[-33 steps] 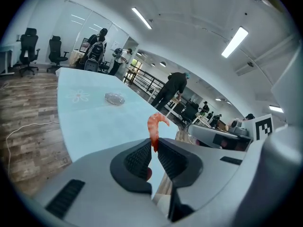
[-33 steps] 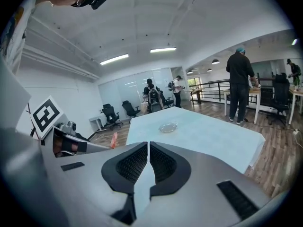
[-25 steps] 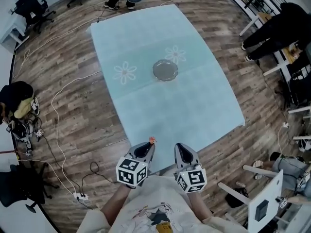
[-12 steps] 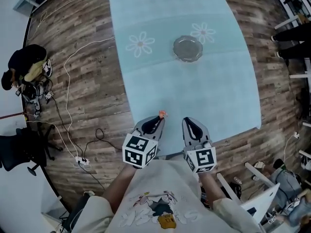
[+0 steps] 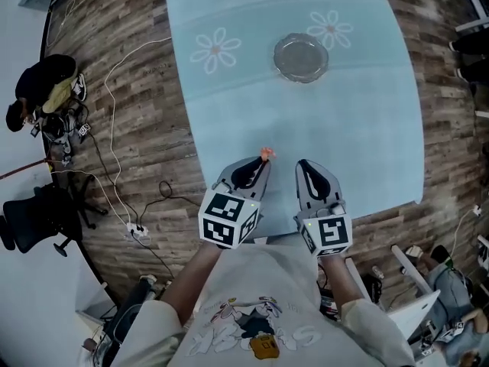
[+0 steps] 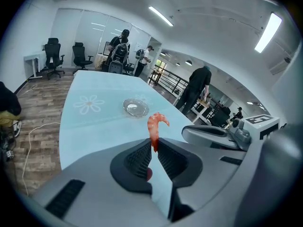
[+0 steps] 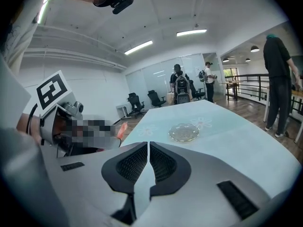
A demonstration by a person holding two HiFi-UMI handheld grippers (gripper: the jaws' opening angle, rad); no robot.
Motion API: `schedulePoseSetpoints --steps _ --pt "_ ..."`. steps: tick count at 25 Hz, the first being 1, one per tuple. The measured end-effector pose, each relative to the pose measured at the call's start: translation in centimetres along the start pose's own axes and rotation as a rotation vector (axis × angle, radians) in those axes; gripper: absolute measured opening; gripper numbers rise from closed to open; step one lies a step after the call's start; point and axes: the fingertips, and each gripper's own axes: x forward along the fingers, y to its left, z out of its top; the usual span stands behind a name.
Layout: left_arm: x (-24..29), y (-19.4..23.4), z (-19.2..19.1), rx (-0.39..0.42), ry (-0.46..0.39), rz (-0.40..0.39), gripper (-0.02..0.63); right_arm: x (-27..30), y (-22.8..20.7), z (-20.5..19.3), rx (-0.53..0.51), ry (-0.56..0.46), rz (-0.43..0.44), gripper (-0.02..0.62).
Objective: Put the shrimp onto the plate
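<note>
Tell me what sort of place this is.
Probably an open-plan office or lab: rolling office chairs, glass partition walls, strip ceiling lights, and cables trailing across a wood floor.

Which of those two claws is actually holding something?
The left claw: an orange shrimp is pinched upright between its jaws. The right claw is shut on nothing.
</note>
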Motion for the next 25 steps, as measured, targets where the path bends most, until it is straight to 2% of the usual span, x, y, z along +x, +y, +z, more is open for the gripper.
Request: schedulePoseSetpoints --steps 8,13,25 --pt "5.0 1.4 1.0 -0.032 0.021 0.035 0.048 2.7 -3.8 -0.3 0.017 0.004 0.011 0.034" --pt "8.3 2.6 2.6 -0.040 0.005 0.065 0.048 4.6 -6.4 -0.7 0.023 0.003 0.007 0.034" --pt "12.9 3.5 5.0 -0.063 0.036 0.100 0.048 7.2 -9.4 -0.3 0.011 0.033 0.059 0.034"
